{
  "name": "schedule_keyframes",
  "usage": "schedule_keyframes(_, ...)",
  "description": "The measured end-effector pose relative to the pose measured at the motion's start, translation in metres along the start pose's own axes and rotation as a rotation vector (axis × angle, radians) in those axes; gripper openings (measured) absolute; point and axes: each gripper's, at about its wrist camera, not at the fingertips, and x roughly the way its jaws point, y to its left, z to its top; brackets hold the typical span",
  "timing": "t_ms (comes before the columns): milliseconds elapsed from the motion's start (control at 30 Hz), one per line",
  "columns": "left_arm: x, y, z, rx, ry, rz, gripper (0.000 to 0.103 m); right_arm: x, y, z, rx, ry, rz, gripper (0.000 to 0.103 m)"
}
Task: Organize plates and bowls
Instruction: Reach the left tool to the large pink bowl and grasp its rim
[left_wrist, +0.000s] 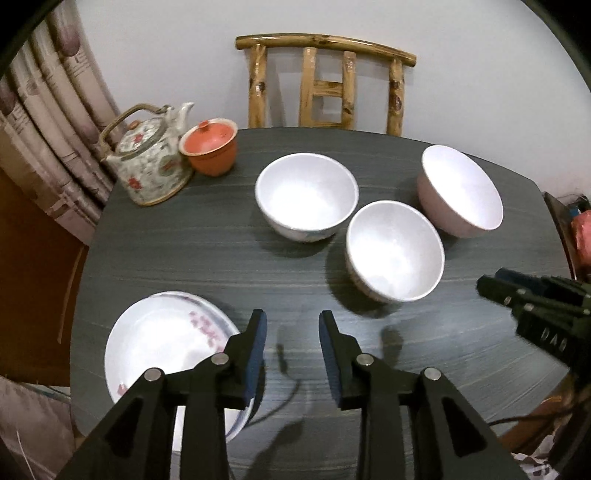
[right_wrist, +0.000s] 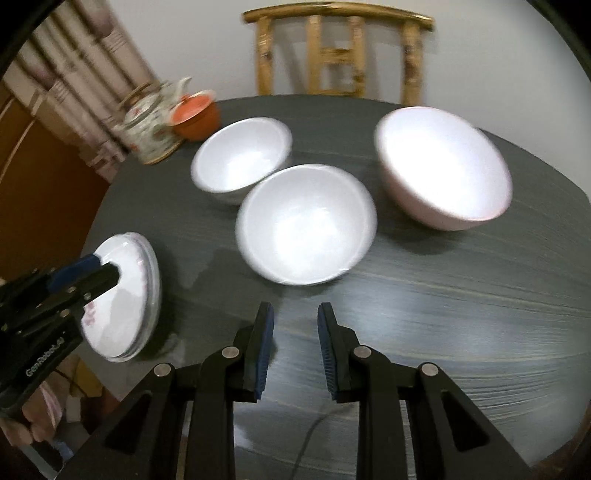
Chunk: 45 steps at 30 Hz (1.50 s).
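Three white bowls stand on the dark table (left_wrist: 184, 251): a far-left bowl (left_wrist: 306, 195), a near bowl (left_wrist: 395, 251) and a larger pinkish bowl (left_wrist: 461, 190) at the right. A stack of white plates with pink flowers (left_wrist: 159, 343) sits at the near left edge. My left gripper (left_wrist: 291, 332) is open and empty, just right of the plates. My right gripper (right_wrist: 295, 325) is open and empty, in front of the near bowl (right_wrist: 306, 225). The plates (right_wrist: 125, 295) also show in the right wrist view, beside the left gripper (right_wrist: 99, 269).
A flowered teapot (left_wrist: 151, 162) and an orange lidded cup (left_wrist: 210, 146) stand at the table's far left. A bamboo chair (left_wrist: 325, 81) stands behind the table. Curtains (left_wrist: 48, 110) hang at the left. A cable (left_wrist: 291, 391) lies on the table near me.
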Motion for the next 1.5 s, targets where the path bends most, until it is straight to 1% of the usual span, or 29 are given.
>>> schedule_keyframes(67, 0.004, -0.011, 0.010, 0.008, 0.007, -0.007, 0.031, -0.004, -0.018, 0.005, 0.022, -0.011, -0.015, 0.030)
schedule_keyframes(400, 0.019, -0.056, 0.061, -0.016, 0.021, -0.073, 0.031, -0.018, -0.100, 0.044, 0.071, -0.051, -0.076, 0.030)
schedule_keyframes(467, 0.024, -0.066, 0.071, -0.016, 0.023, -0.074, 0.031, -0.019, -0.117, 0.052, 0.093, -0.054, -0.095, 0.030)
schedule_keyframes(600, 0.040, -0.082, 0.092, -0.029, 0.038, -0.090, 0.031, -0.012, -0.146, 0.070, 0.106, -0.036, -0.135, 0.030)
schedule_keyframes(733, 0.058, -0.094, 0.109, -0.058, 0.065, -0.122, 0.031, -0.001, -0.169, 0.087, 0.121, -0.019, -0.135, 0.030)
schedule_keyframes(800, 0.066, -0.099, 0.115, -0.070, 0.064, -0.129, 0.031, 0.008, -0.181, 0.095, 0.144, -0.007, -0.119, 0.030)
schedule_keyframes(967, 0.089, -0.114, 0.131, -0.066, 0.093, -0.145, 0.033, 0.028, -0.195, 0.110, 0.158, 0.013, -0.132, 0.030)
schedule_keyframes(1067, 0.103, -0.123, 0.138, -0.057, 0.108, -0.151, 0.035, 0.036, -0.201, 0.116, 0.164, 0.023, -0.123, 0.031)
schedule_keyframes(1267, 0.127, -0.133, 0.140, -0.070, 0.144, -0.138, 0.035, 0.051, -0.202, 0.128, 0.156, 0.043, -0.106, 0.031)
schedule_keyframes(1367, 0.136, -0.137, 0.140, -0.077, 0.150, -0.136, 0.035, 0.056, -0.199, 0.128, 0.148, 0.052, -0.085, 0.031)
schedule_keyframes(1433, 0.141, -0.141, 0.139, -0.070, 0.156, -0.133, 0.035, 0.059, -0.197, 0.127, 0.136, 0.055, -0.079, 0.028)
schedule_keyframes(1500, 0.147, -0.144, 0.137, -0.068, 0.168, -0.146, 0.035, 0.062, -0.195, 0.126, 0.130, 0.057, -0.068, 0.025)
